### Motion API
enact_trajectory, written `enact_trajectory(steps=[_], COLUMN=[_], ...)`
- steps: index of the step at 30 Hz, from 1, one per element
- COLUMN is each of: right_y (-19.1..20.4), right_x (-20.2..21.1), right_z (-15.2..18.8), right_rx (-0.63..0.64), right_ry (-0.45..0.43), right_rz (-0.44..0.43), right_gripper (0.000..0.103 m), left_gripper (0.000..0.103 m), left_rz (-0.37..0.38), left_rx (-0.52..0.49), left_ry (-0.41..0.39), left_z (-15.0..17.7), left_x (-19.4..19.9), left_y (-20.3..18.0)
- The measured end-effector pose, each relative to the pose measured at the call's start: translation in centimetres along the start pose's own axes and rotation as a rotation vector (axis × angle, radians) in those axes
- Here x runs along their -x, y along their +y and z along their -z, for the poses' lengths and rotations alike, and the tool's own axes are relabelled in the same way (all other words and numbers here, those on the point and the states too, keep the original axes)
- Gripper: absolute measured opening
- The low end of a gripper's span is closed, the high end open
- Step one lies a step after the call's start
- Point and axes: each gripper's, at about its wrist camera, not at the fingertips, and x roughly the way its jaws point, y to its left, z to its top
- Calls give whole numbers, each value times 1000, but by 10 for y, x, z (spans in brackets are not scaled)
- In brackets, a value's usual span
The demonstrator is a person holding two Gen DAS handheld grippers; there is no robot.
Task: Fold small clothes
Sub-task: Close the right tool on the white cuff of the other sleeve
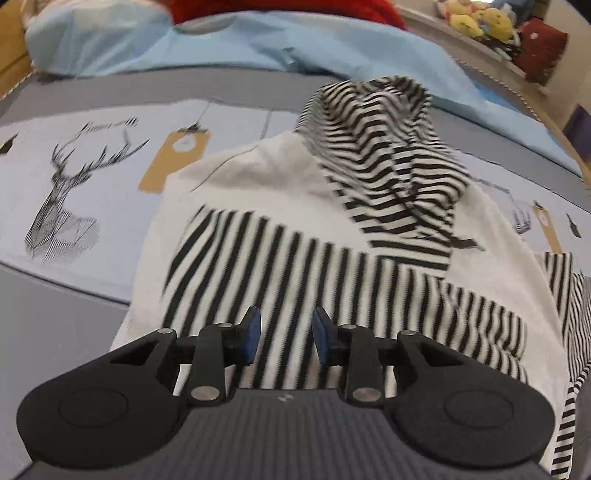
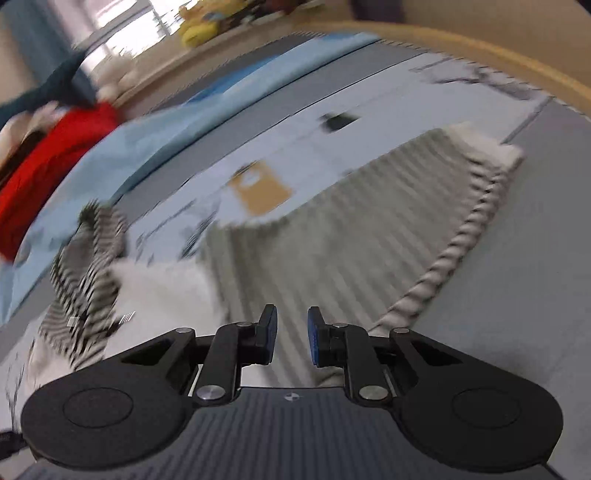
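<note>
The striped top point(image 1: 332, 236) lay rumpled on the bed point(image 1: 74, 314), hood bunched up. Both the left gripper point(image 1: 286, 339) and right gripper point(image 2: 291, 334) hovered slightly apart, empty. Folding seemed barely begun; next, pinch an edge.

Grey bed cover with pale deer-print panel point(image 1: 92, 184); on it, near: black-and-white striped small garment point(image 1: 295, 266); far: light blue cloth point(image 1: 221, 48), red fabric point(image 1: 280, 11) beyond.
</note>
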Motion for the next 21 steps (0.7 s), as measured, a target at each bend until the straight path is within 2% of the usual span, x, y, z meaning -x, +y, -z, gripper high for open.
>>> enact_trajectory(steps=[1,3,9,15,21], right_y=[-13,-38,-116,-173,-191], right_x=[3,6,6,-27,-60], right_z=[-6,-19,-48,-61,-61], right_rx=[-28,-73,-219,-415,-497], right_ry=[-20,-65,-159,-129,-136], right_rz=[5,24,105,108,63], right_gripper=[18,10,14,22,25], left_gripper=[34,34,34,34,34], left_rz=[5,21,53,48,57], left_rx=[-5,-6,-32,-25,-28], left_ry=[-6,-10,-13,-20,-31], left_z=[0,0,2,3,2], left_x=[1,1,-2,-5,-5], left_y=[-4,-11,-30,-31,-31])
